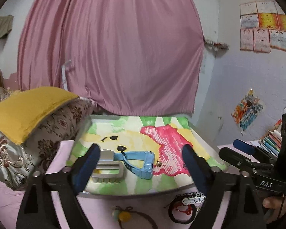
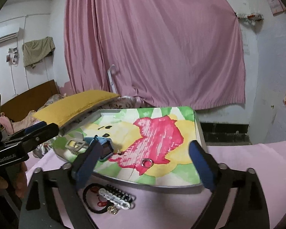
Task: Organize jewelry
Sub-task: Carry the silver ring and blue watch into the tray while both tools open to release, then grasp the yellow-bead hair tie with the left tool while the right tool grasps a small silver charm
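A tray [image 1: 200, 137] [image 2: 199, 129] lined with a painted green, yellow and red sheet lies on the pink cloth. In it are a blue watch [image 1: 141, 161] [image 2: 104, 147], a silver belt buckle [image 1: 108, 168] [image 2: 75, 143], a small gold earring [image 1: 158, 164] [image 2: 118, 151] and a silver ring [image 2: 147, 161]. In front of the tray lie a black and white braided bracelet pile [image 1: 188, 202] [image 2: 114, 197] and a brown cord with a yellow bead [image 1: 124, 216]. My left gripper [image 1: 141, 167] and my right gripper [image 2: 145, 164] are open and empty, above the tray's near edge.
A yellow cushion [image 1: 26, 110] [image 2: 74, 106] on patterned bedding lies left of the tray. A pink curtain [image 1: 112, 47] hangs behind. Books [image 1: 270, 143] stand at the right. The right gripper shows in the left wrist view [image 1: 244, 152].
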Action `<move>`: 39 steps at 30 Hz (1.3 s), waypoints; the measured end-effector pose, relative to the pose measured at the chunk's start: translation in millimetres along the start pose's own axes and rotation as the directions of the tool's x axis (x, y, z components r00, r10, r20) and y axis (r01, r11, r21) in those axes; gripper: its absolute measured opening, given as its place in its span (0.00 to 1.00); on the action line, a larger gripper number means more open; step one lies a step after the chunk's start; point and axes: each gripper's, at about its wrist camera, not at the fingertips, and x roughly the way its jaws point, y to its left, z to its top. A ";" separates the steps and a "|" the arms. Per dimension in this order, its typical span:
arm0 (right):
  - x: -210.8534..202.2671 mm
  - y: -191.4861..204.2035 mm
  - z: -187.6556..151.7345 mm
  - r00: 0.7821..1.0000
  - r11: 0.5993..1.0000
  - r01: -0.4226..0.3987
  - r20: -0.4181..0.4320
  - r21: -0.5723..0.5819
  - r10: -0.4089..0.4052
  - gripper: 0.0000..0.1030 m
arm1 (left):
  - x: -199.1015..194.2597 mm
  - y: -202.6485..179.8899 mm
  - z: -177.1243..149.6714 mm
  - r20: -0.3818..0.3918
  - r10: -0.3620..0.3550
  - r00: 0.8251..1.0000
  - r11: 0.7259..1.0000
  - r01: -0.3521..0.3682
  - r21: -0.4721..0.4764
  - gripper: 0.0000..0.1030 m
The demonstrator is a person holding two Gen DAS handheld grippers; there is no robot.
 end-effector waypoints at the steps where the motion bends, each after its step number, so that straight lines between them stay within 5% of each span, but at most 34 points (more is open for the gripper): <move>1: -5.0 1.5 -1.1 1.000 1.000 0.000 0.014 -0.008 0.000 0.96 | -4.3 0.8 -1.5 0.011 0.009 1.000 1.000 -0.009 0.000 0.94; 8: -25.9 8.1 -12.4 1.000 0.998 0.001 0.027 -0.061 0.001 0.98 | -32.4 8.4 -19.1 0.015 0.037 0.999 0.999 -0.038 0.018 0.99; 20: -28.2 10.8 -30.7 0.992 0.992 -0.020 -0.126 -0.121 0.005 0.98 | -49.3 13.8 -51.3 -0.093 0.047 0.995 0.998 -0.044 0.037 0.99; 32: 0.0 9.3 -48.2 0.945 0.991 -0.067 -0.326 -0.119 0.025 0.98 | -21.8 24.1 -68.7 -0.292 0.019 0.956 1.000 -0.023 -0.010 0.98; 35: 5.9 10.3 -49.7 0.934 0.990 -0.080 -0.355 -0.120 0.033 0.91 | -14.5 24.1 -70.4 -0.320 0.012 0.947 1.000 -0.017 -0.013 0.90; 39: 12.4 13.6 -53.4 0.917 0.988 -0.112 -0.393 -0.110 0.060 0.70 | -3.4 24.6 -74.0 -0.365 0.006 0.931 1.000 -0.015 -0.020 0.82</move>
